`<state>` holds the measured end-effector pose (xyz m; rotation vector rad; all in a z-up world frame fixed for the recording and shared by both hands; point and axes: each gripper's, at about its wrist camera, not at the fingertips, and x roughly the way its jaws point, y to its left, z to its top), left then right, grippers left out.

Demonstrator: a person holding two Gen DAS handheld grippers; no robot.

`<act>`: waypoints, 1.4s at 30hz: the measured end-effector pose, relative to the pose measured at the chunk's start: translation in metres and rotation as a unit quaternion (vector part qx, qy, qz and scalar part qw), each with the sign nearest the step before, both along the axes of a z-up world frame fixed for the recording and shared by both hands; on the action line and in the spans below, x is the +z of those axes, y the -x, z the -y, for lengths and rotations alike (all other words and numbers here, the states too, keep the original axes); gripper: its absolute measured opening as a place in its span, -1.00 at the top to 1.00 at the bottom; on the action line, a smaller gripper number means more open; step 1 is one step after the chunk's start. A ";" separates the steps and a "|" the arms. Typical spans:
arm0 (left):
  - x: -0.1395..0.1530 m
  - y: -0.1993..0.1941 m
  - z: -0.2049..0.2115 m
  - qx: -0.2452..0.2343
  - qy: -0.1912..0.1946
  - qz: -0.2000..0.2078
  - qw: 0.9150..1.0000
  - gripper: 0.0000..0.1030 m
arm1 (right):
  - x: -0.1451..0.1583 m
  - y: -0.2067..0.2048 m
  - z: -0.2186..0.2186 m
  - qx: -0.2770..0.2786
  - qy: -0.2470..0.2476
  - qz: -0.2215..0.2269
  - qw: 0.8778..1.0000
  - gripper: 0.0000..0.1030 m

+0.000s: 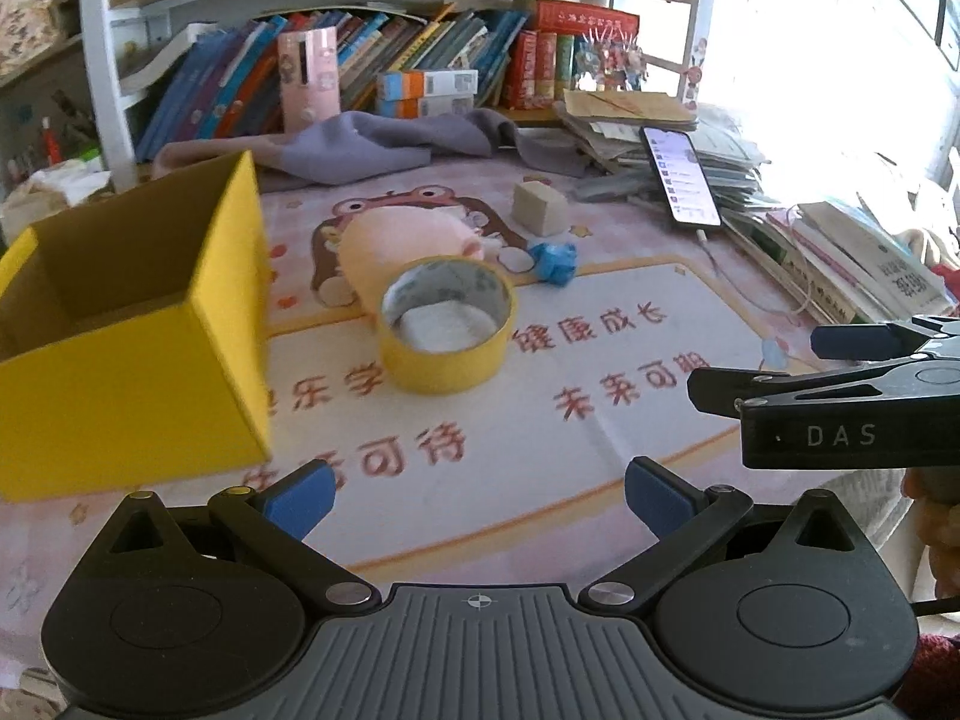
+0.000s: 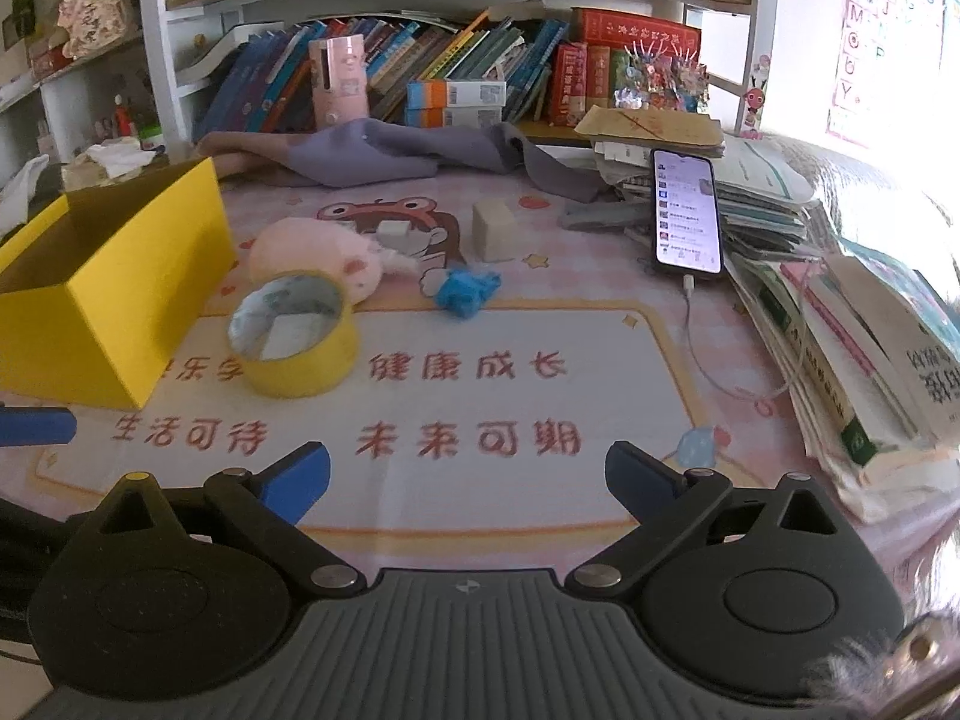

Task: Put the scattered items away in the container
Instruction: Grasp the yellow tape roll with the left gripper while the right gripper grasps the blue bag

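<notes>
Desk surroundings: printed mat, cloth, phone, books

Pink cartoon-printed desk mat [image 2: 600,324] with red Chinese characters; crumpled grey-lilac cloth [image 2: 384,153] at 12 o'clock; lit black smartphone [image 2: 687,210] on charging cable at 2 o'clock, leaning on stacked papers [image 2: 762,204]; white shelf of leaning books [image 2: 456,54] behind.

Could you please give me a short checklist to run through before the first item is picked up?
1. Left hand-held gripper open and holding nothing: ok.
2. Right hand-held gripper open and holding nothing: ok.
3. Yellow box open on top: ok.
4. Box has room: cannot tell, its floor is hidden.
5. Yellow tape roll free of neighbours: not ok, pink plush lies right behind it.
6. Mat between grippers and tape unobstructed: ok.
</notes>
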<state>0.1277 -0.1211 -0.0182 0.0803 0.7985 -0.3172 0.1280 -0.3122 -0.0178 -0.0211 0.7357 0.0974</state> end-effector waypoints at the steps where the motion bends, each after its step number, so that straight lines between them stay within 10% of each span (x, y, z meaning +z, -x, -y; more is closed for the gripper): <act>1: 0.000 -0.005 0.004 0.000 -0.001 -0.001 1.000 -1.00 | 0.000 -0.006 0.004 0.001 -0.001 -0.001 1.000 -0.91; 28: -0.031 -0.126 0.041 0.134 -0.048 -0.041 0.989 -1.00 | -0.039 -0.198 0.015 0.133 -0.014 -0.041 0.990 -0.72; 42: -0.044 -0.143 0.049 0.140 -0.057 -0.059 0.987 -1.00 | -0.066 -0.226 0.002 0.164 -0.015 -0.070 0.984 -0.13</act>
